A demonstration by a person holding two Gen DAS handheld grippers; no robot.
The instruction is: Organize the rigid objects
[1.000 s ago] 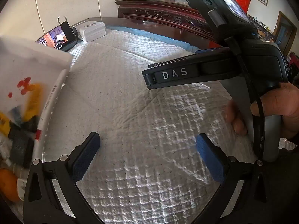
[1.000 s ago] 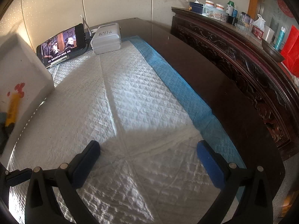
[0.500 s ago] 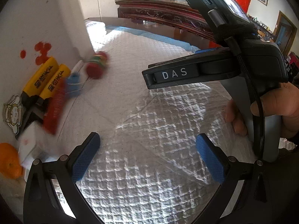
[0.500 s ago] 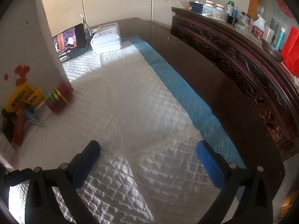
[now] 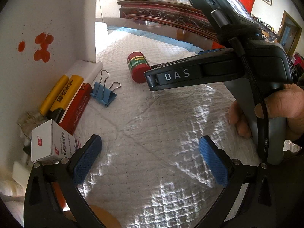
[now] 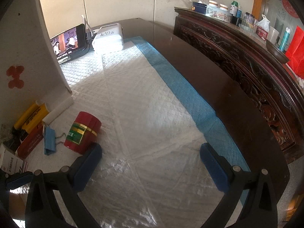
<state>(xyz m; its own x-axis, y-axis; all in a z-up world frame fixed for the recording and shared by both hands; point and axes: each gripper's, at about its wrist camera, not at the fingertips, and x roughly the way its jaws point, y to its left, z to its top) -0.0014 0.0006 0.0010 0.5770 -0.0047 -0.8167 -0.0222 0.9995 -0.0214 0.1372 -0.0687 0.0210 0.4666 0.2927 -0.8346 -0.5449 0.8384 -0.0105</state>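
Note:
A white box stands tipped up at the left, and its contents lie spilled on the white pad. A red canister with a green and gold label lies on its side. Beside it are a blue binder clip, two yellow markers, a long red box and a small white carton. My left gripper is open over bare pad. My right gripper is open too, its left finger just in front of the red canister and the binder clip.
A phone showing video and a white charger block sit at the pad's far end. Dark table wood and a carved cabinet run along the right. A hand holds the right gripper's handle.
The white box has tipped up at the left and its contents have slid out onto the pad. The red canister rolled out furthest. Both grippers stayed where they were, open.

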